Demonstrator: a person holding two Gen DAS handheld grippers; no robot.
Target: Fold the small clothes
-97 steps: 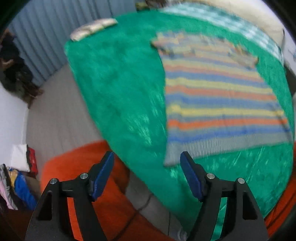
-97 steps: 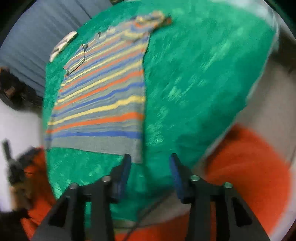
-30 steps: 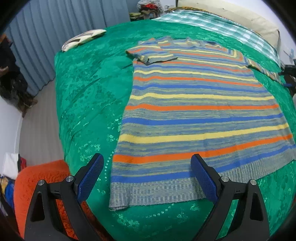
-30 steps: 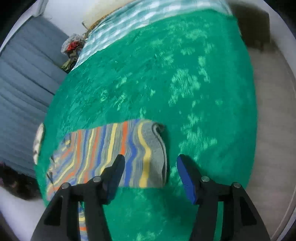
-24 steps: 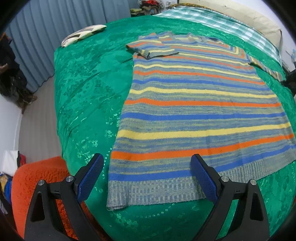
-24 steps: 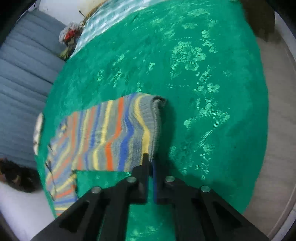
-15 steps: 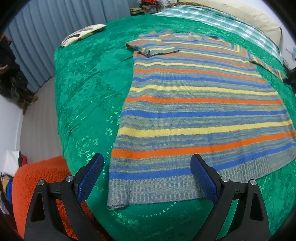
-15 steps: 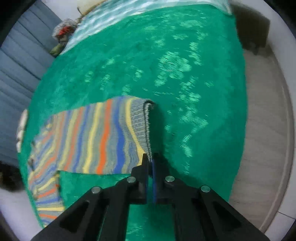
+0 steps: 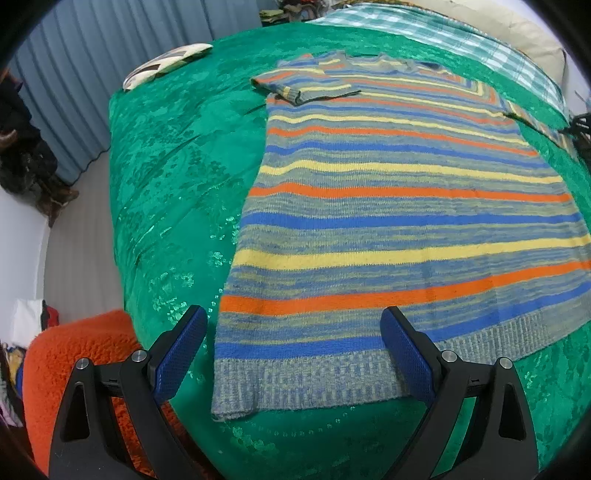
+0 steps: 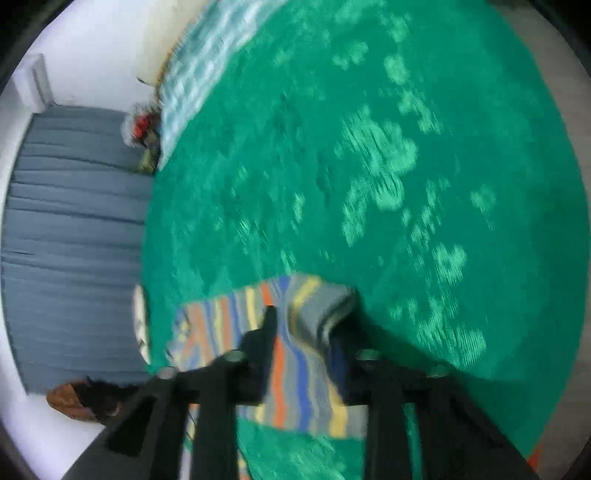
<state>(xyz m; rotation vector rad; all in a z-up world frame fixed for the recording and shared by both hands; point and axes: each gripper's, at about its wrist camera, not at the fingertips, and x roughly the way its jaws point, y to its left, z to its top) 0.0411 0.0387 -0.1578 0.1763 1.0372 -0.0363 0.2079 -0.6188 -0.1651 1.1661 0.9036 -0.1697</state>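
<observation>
A striped knit sweater [image 9: 399, 206], grey with orange, yellow and blue bands, lies flat on a green bedspread [image 9: 173, 162]. Its left sleeve is folded in over the chest. My left gripper [image 9: 291, 350] is open and hovers over the ribbed hem near the sweater's bottom left corner. In the blurred right wrist view my right gripper [image 10: 303, 332] stands open with the sweater's right sleeve [image 10: 295, 354] lying between its fingers. The sleeve's grey cuff [image 10: 332, 306] bunches up at the fingertips.
An orange fluffy rug [image 9: 77, 362] lies at the bed's near corner. A small patterned cushion [image 9: 166, 62] sits at the bed's far left. A checked blanket [image 9: 443, 33] and pillow lie at the head. Blue curtains [image 9: 110, 48] hang behind.
My right gripper was shut at the sleeve cuff half a second ago and now stands open, farther over the sleeve. My left gripper has held almost still over the hem.
</observation>
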